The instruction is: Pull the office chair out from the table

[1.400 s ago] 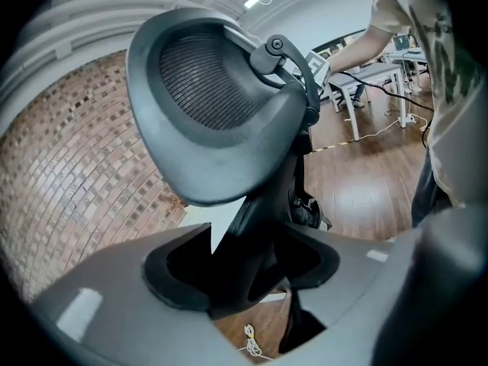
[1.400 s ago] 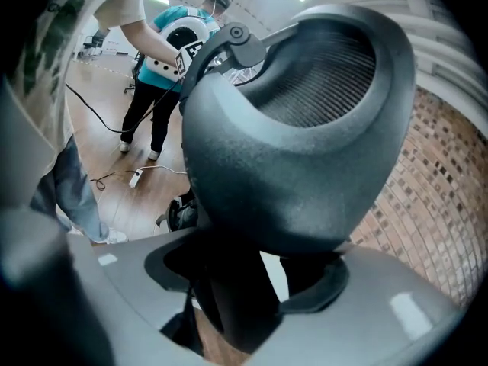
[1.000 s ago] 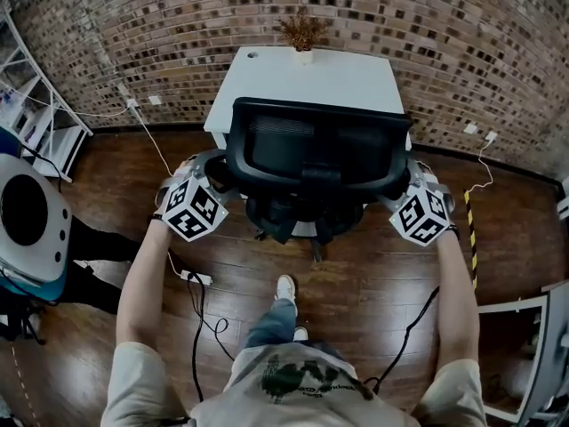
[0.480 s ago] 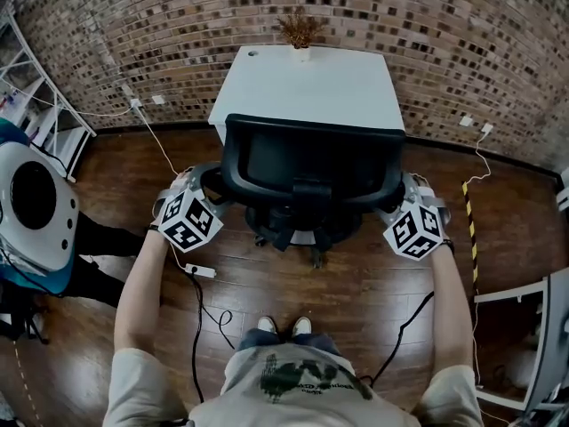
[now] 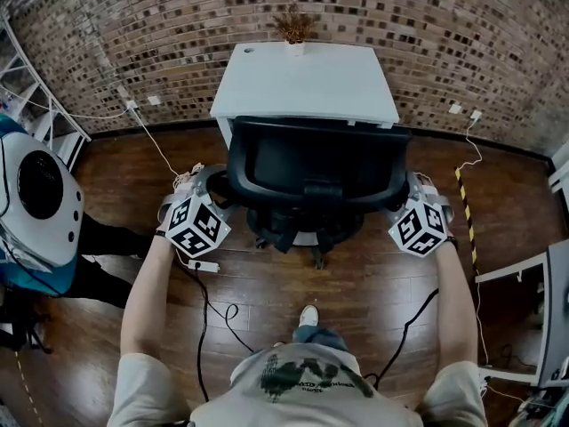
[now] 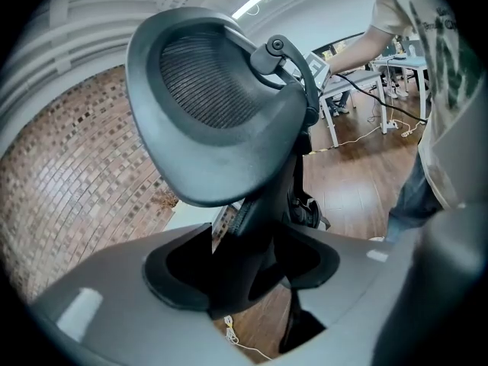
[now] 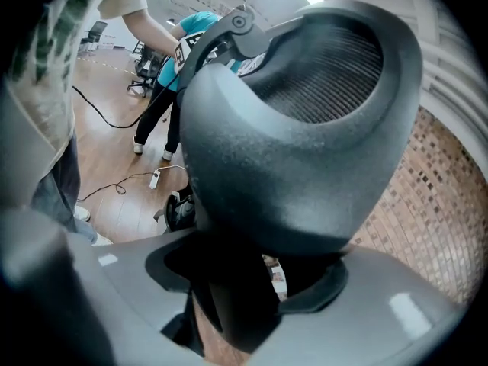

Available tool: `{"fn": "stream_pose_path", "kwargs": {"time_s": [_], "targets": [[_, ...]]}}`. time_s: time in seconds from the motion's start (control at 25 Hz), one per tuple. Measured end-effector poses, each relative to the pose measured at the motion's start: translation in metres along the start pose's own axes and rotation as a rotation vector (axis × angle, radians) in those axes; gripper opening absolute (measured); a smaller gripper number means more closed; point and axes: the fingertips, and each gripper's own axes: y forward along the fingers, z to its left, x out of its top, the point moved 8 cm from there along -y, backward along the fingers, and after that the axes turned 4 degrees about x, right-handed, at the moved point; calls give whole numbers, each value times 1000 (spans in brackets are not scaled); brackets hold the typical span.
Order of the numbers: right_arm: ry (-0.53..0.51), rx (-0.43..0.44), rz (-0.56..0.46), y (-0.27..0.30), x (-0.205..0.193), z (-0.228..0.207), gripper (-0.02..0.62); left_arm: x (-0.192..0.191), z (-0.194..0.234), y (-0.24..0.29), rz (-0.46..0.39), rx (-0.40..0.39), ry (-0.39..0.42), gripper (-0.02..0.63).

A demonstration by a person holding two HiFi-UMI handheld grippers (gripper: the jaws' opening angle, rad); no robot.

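Observation:
A black office chair [image 5: 316,163] with a mesh backrest stands just in front of the white table [image 5: 302,83], its back toward me. My left gripper [image 5: 212,183] clasps the backrest's left edge and my right gripper [image 5: 412,187] clasps its right edge. Through the left gripper view the chair's dark back frame [image 6: 252,227] fills the gap between the jaws of that gripper [image 6: 244,280]. The right gripper view shows the same: the back frame [image 7: 236,303] wedged between the jaws of the right gripper [image 7: 244,296], with the backrest [image 7: 305,143] looming above.
A small dried plant [image 5: 294,27] sits at the table's far edge against the brick wall. A white round machine [image 5: 40,207] stands at the left, a power strip [image 5: 203,265] and cables lie on the wood floor, and white furniture [image 5: 551,310] stands at the right.
The chair has rolled back from the table toward me, with both grippers moving along on its sides. My feet have shifted as I step backward.

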Motion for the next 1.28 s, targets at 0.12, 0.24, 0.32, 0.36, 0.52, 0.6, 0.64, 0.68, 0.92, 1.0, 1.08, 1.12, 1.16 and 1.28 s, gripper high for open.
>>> {"fn": "stream_pose_path", "kwargs": {"time_s": [0.12,0.24,0.32,0.36,0.52,0.6,0.64,0.68,0.92,1.0,1.08,1.12,1.16,1.28], "targets": [[7,-2,7,-17,6,21,282,0,-15,-20,-6,-2,6,273],[15,-13,14,-37,12,46,282,-1,-32,-40,-13,-10,16,272],[20,-20,21,-47,17,60,282,-3,-40,-51,-23,-18,22,273],[22,-22,23,-51,21,66,282,-5,-44,-57,-27,-21,24,273],[23,-28,34,-67,32,87,279,-9,-54,-79,-35,-32,32,273],[27,-35,46,-76,34,96,278,-7,-60,-87,-38,-34,36,273],[28,-37,51,-80,34,101,276,-7,-64,-92,-39,-35,36,273],[29,-37,54,-84,35,107,275,-7,-69,-96,-39,-37,37,273],[9,-42,76,-105,44,144,255,-12,-94,-124,-38,-42,37,273],[-5,-48,87,-110,44,155,239,-13,-102,-132,-37,-40,36,273],[-12,-50,86,-114,45,161,236,-14,-108,-139,-35,-38,35,273],[-14,-49,83,-116,45,163,236,-14,-111,-142,-34,-37,34,274],[-16,-46,81,-119,45,165,235,-12,-114,-145,-33,-34,33,273],[-22,-43,75,-130,43,172,233,-8,-126,-155,-33,-23,27,275]]}}
